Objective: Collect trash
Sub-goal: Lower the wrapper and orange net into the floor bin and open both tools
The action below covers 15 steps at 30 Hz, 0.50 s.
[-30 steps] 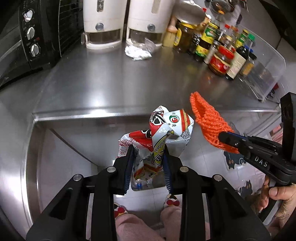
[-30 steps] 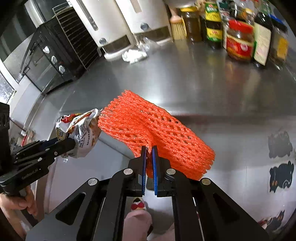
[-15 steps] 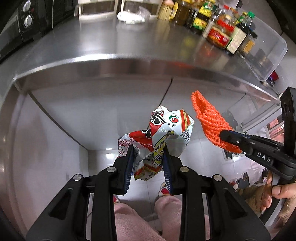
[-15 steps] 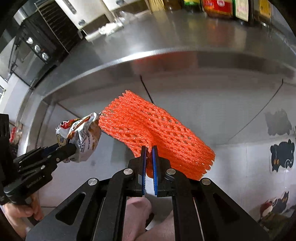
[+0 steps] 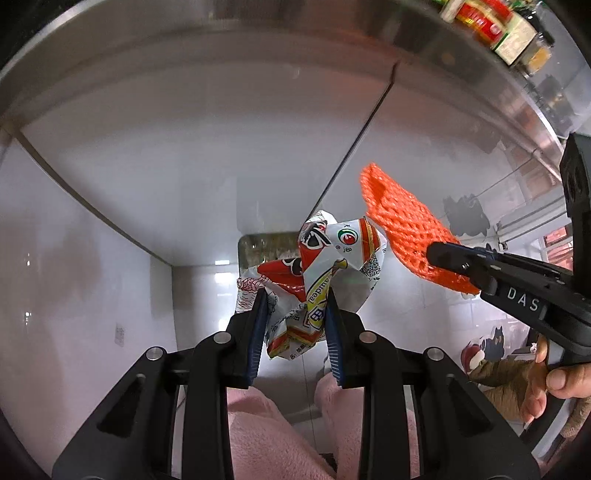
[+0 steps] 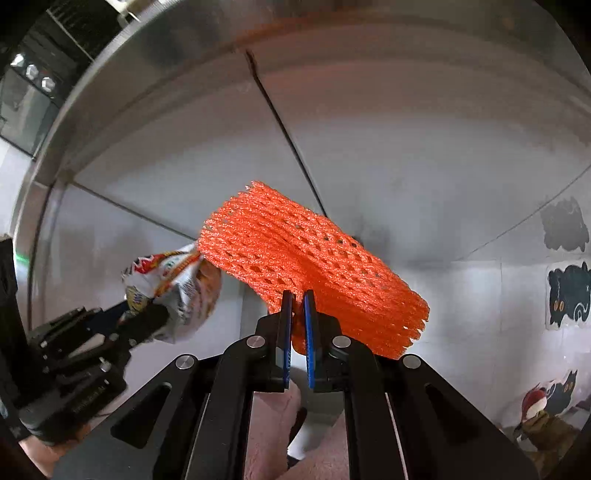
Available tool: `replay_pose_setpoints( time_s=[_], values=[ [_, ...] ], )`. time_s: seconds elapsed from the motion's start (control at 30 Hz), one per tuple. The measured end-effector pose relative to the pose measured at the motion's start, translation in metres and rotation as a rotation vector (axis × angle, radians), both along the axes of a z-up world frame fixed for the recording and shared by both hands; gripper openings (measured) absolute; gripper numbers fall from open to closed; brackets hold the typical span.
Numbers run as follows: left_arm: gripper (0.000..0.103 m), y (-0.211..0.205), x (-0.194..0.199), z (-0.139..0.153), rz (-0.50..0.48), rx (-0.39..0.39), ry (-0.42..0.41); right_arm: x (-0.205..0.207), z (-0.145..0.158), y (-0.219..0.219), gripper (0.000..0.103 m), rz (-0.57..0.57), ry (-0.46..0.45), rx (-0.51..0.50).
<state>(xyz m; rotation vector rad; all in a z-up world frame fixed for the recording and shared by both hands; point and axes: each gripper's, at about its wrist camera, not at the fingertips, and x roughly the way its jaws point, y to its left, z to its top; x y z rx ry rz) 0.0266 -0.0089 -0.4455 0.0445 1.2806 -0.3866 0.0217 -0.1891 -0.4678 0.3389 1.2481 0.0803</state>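
My left gripper (image 5: pixel 295 306) is shut on a crumpled red, white and yellow snack wrapper (image 5: pixel 325 266), held in the air in front of the steel cabinet front. My right gripper (image 6: pixel 297 306) is shut on an orange foam fruit net (image 6: pixel 306 258). The net (image 5: pixel 402 236) also shows in the left wrist view, just right of the wrapper, with the right gripper (image 5: pixel 436 254) on it. In the right wrist view the wrapper (image 6: pixel 173 284) and the left gripper (image 6: pixel 147 317) are at the left, the wrapper touching the net's left end.
The steel counter edge (image 5: pixel 184 44) runs above, with sauce bottles and jars (image 5: pixel 495 26) at its far right. A black oven (image 6: pixel 33 85) stands at the upper left. A tiled floor and my pink slippers (image 5: pixel 266 435) lie below. Cat stickers (image 6: pixel 565 291) mark the cabinet at the right.
Both grippers have dropped from counter height to below the counter edge, still holding the wrapper and the net. The countertop has slid up out of view.
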Motion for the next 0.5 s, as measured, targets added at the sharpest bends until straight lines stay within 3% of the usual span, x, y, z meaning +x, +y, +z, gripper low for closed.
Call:
replay_pose_setpoints(
  time_s=[0.27, 0.5],
  values=[
    [0.028, -0.011, 0.019, -0.048, -0.007, 0.032, 0.082, 0.022, -0.033, 0.007, 0.008, -0.038, 0.083, 0.046],
    [0.029, -0.015, 0.032, -0.067, -0.014, 0.038, 0.121, 0.037, -0.053, 0.018, 0.010, -0.035, 0.142, 0.058]
  ],
)
